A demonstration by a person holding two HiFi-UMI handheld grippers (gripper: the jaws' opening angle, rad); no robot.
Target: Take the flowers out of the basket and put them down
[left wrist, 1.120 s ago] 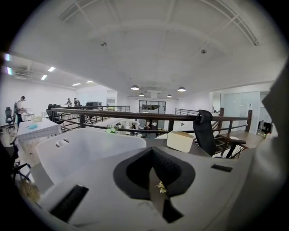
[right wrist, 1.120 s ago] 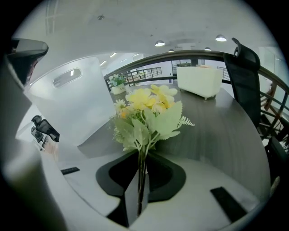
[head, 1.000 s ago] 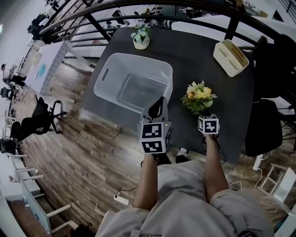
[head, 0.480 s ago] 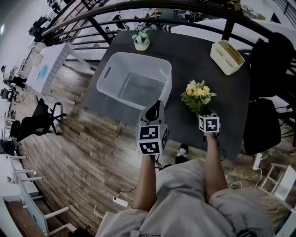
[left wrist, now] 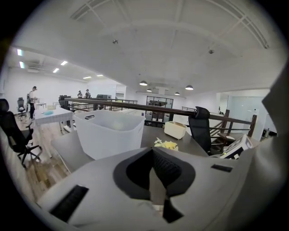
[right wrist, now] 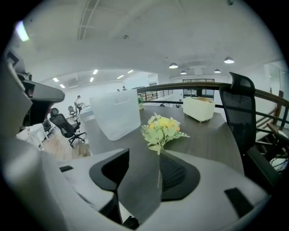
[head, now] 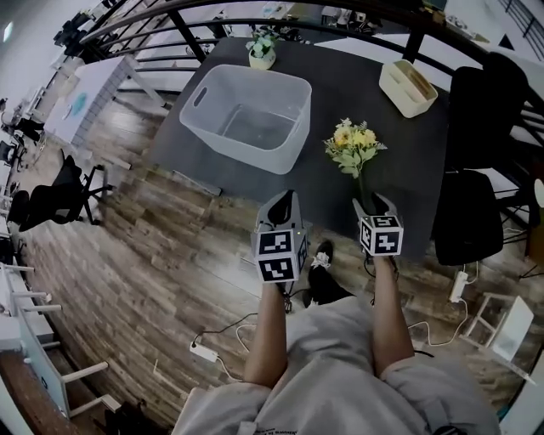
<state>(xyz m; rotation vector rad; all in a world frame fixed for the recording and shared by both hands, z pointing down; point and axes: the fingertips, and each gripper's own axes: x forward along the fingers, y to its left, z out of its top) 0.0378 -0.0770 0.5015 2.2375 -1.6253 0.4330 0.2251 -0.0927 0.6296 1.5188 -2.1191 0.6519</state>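
The yellow and green flower bunch [head: 353, 144] lies on the dark table [head: 408, 161], to the right of the white plastic basket [head: 242, 115], which looks empty. My right gripper [head: 372, 202] hovers at the table's near edge just behind the bunch. Its jaws have just been opening wide and then easing in a little, and they stand open. In the right gripper view the flowers [right wrist: 162, 131] lie ahead and the thin stem runs down between the jaws, with neither pad pressing on it. My left gripper [head: 285, 197] is over the floor by the table's edge, shut and empty.
A small potted plant [head: 262, 49] stands at the table's far side and a cream organiser box [head: 408, 87] at its far right. A black chair [head: 476, 204] stands right of the table. A dark railing [head: 255, 13] runs behind it. People stand far off in the left gripper view.
The right gripper has let go of the flower stem and pulled back toward me. The left gripper has also drawn back off the table. The flowers stay on the table.
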